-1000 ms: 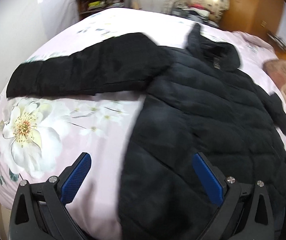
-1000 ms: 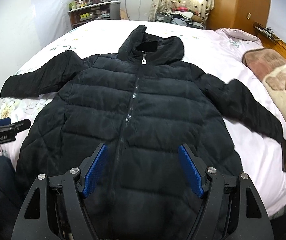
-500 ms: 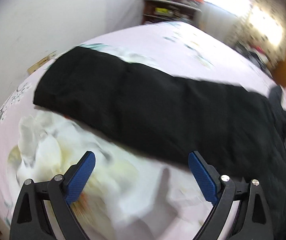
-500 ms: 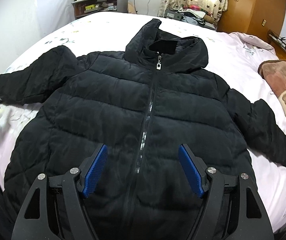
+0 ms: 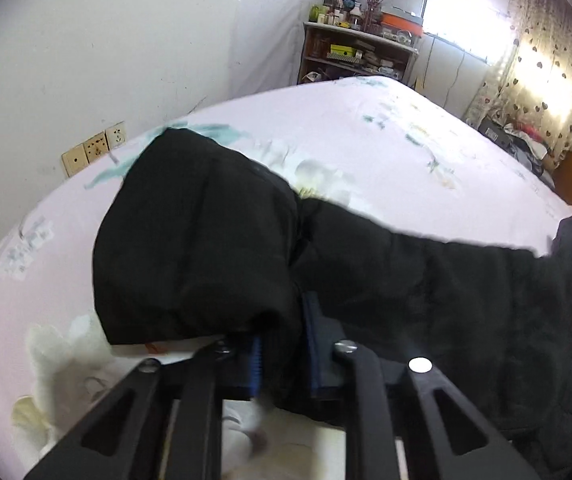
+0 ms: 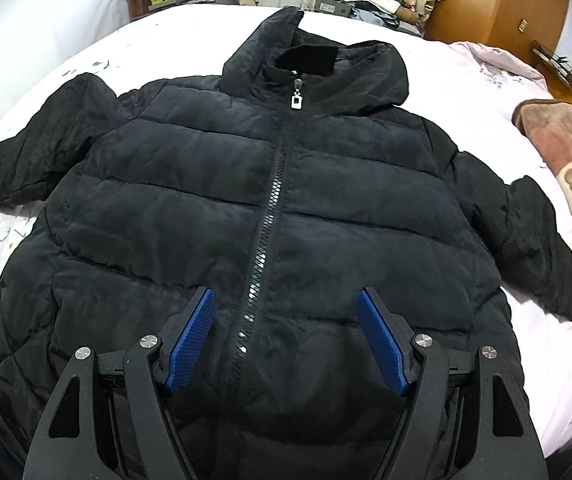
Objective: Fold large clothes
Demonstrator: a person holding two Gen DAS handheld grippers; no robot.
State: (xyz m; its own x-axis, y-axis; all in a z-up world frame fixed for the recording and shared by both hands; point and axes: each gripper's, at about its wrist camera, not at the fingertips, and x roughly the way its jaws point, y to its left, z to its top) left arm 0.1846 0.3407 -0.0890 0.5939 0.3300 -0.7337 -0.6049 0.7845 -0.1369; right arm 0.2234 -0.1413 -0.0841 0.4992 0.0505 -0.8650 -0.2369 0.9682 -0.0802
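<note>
I see the black quilted puffer jacket spread front-up and zipped across the pale pink floral bedsheet, hood toward the cluttered wooden shelf at the bed's far end. My left gripper is closing its jaws on the jacket's left sleeve near the cuff; the black fabric bunches between the blue pads, which sit almost together. My right gripper hangs over the jacket's lower front, fingers spread wide on either side of the silver zipper, gripping nothing. A brown plush pillow lies beside the jacket's right sleeve.
</note>
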